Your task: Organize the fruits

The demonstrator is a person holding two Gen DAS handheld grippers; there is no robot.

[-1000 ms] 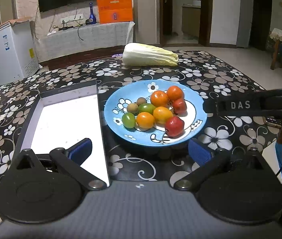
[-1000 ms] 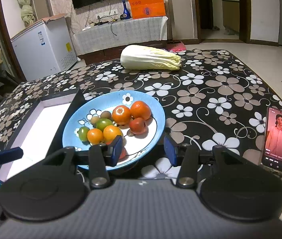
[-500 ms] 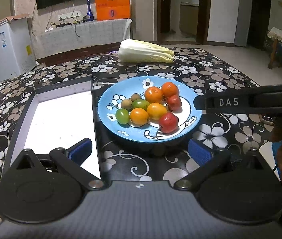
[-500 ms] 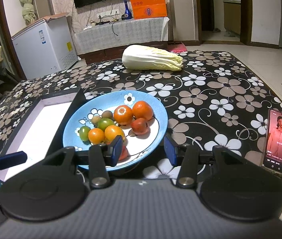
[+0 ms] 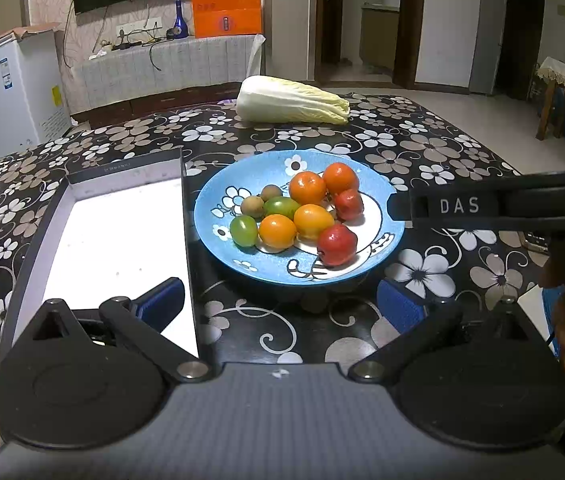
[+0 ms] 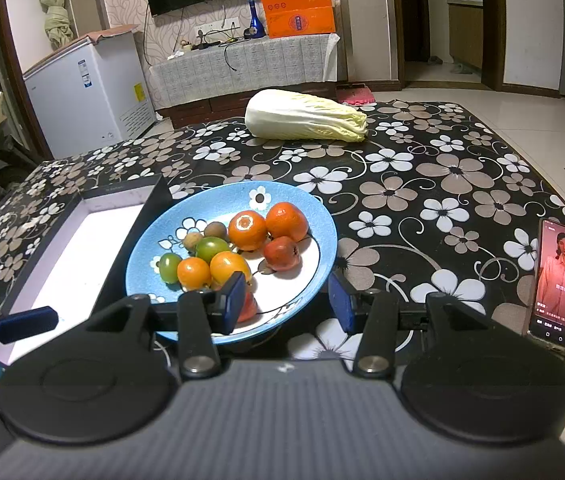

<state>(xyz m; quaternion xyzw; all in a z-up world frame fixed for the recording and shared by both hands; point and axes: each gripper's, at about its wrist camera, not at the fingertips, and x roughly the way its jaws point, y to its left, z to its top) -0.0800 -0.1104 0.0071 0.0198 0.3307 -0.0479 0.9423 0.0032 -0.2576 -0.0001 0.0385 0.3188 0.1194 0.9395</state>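
Note:
A blue flowered plate (image 5: pixel 242 184) (image 6: pixel 322 220) holds several small fruits: two oranges (image 5: pixel 307 188), red fruits (image 5: pixel 337 245), yellow and green tomatoes (image 5: pixel 243 230) and two brown longans. A shallow black box with a white floor (image 5: pixel 118 228) (image 6: pixel 70 256) lies just left of the plate. My left gripper (image 5: pixel 280 306) is open and empty, near the plate's front edge. My right gripper (image 6: pixel 288 302) is open and empty over the plate's near rim; its left fingertip (image 6: pixel 234 300) partly hides a red fruit. The right gripper's side, marked DAS (image 5: pixel 482 206), shows in the left wrist view.
A napa cabbage (image 5: pixel 292 100) (image 6: pixel 306 116) lies at the table's far side. A lit phone (image 6: pixel 562 286) lies at the right edge. The table has a black flowered cloth (image 6: pixel 422 184). A white freezer (image 6: pixel 86 88) stands beyond the far left corner.
Both grippers have pulled back a little from the plate, which now sits slightly farther away in both views. The jaws have kept their opening.

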